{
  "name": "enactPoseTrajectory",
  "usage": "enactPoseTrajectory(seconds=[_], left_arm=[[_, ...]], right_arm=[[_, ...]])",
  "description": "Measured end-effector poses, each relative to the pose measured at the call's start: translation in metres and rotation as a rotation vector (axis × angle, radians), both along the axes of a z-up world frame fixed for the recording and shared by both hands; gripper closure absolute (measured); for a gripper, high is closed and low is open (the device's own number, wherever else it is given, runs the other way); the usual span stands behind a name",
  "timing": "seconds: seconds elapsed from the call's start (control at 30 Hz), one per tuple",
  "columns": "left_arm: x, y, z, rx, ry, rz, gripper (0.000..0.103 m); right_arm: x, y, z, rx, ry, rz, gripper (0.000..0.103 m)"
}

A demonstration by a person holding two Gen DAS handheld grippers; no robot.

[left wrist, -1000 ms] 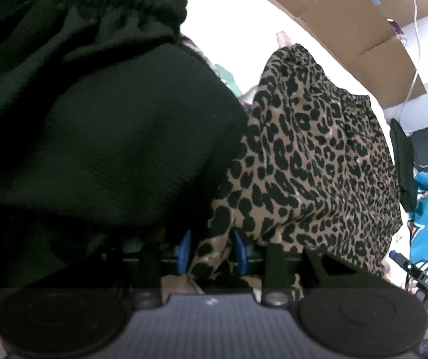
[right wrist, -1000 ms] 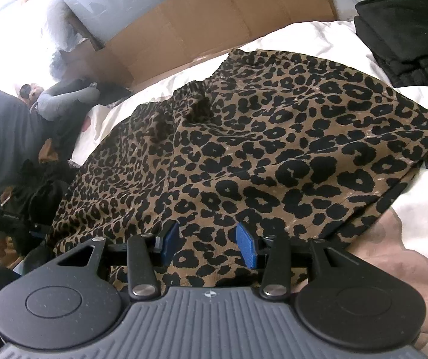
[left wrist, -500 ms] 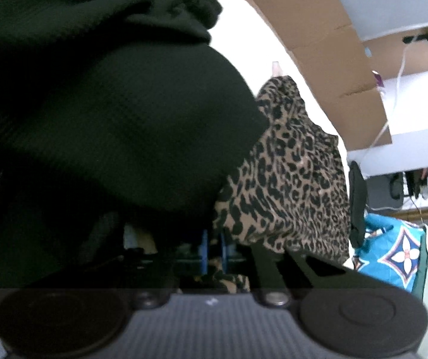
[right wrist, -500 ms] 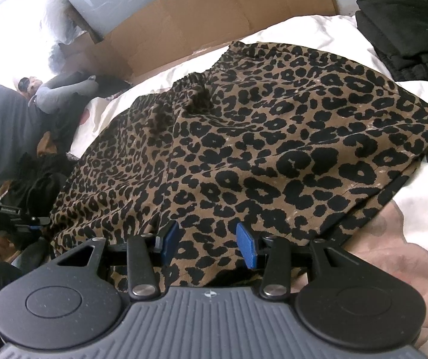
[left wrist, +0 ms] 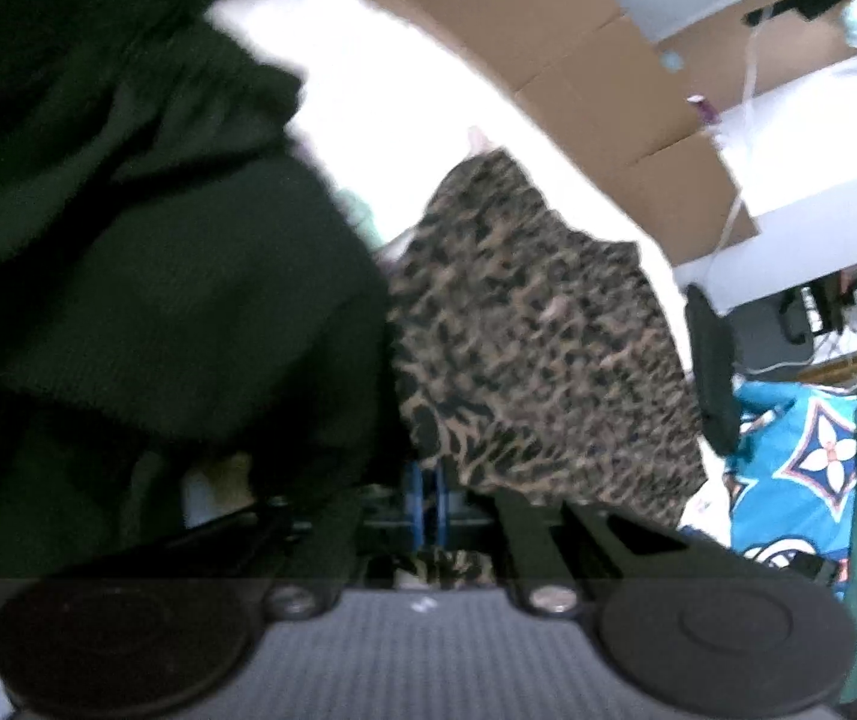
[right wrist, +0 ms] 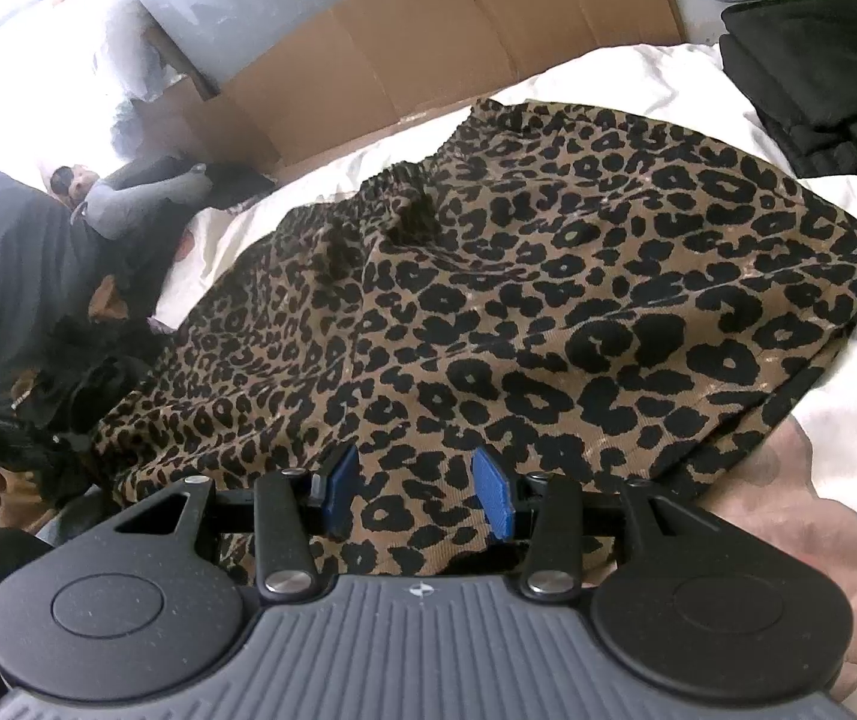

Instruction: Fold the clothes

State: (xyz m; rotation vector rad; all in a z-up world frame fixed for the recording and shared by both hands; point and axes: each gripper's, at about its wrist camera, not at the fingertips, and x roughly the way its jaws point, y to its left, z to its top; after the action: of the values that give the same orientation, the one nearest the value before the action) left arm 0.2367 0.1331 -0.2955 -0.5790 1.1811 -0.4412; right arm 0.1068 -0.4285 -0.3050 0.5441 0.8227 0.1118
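- Cream-white bed sheet [right wrist: 626,69] was the work surface; flattened brown cardboard [right wrist: 428,30] ran along its far edge.
- Brown-and-black leopard-print fabric garment with a gathered elastic waistband [right wrist: 518,324] took up most of the sheet. In the right wrist view we saw it spread broad, waistband at the far side, a few shallow ridges in the middle, near hem under the right tool.
- Progress, our read: the garment lay opened out, not in a compact stack. No clean fold line across the body showed in either view. That fits a piece laid flat for folding or one partway folded; we couldn't say which.
- Stack of black folded clothing [right wrist: 818,90] sat at the far right corner of the sheet, apart from the leopard piece. It looked tidy; whether it belonged to this job we couldn't tell.
- Dark green-black ribbed knit fabric [left wrist: 146,276] filled the left half of the left wrist view, close to the lens. That view was motion-blurred.
- Turquoise patterned cloth [left wrist: 806,468] lay beyond the leopard hem in the left view.
- Right gripper [right wrist: 416,495]: low over the near hem, pointed toward the waistband, blue pads wide apart with cloth beneath them, nothing clamped.
- Left gripper [left wrist: 426,495]: at the hem's left corner, blue pads pressed nearly together, apparently pinching the leopard edge; blur kept us from being fully sure.
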Motion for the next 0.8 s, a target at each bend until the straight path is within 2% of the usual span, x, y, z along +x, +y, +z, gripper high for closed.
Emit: enactPoseTrajectory(seconds=[0.2, 0.43, 0.63, 0.8], left_arm=[[0.002, -0.037, 0.041, 0.039, -0.077, -0.061, 0.100], [0.007, -0.090, 0.071, 0.064, -0.093, -0.115, 0.100], [0.013, -0.148, 0.077, 0.048, -0.103, -0.173, 0.100], [0.016, -0.181, 0.069, 0.019, -0.104, -0.181, 0.100]], right_arm=[[-0.001, -0.001, 0.005, 0.018, -0.034, 0.005, 0.054], [-0.003, 0.000, 0.014, 0.028, -0.078, 0.021, 0.054], [-0.004, 0.001, 0.021, 0.036, -0.112, 0.033, 0.054], [-0.005, 0.001, 0.025, 0.039, -0.130, 0.035, 0.054]])
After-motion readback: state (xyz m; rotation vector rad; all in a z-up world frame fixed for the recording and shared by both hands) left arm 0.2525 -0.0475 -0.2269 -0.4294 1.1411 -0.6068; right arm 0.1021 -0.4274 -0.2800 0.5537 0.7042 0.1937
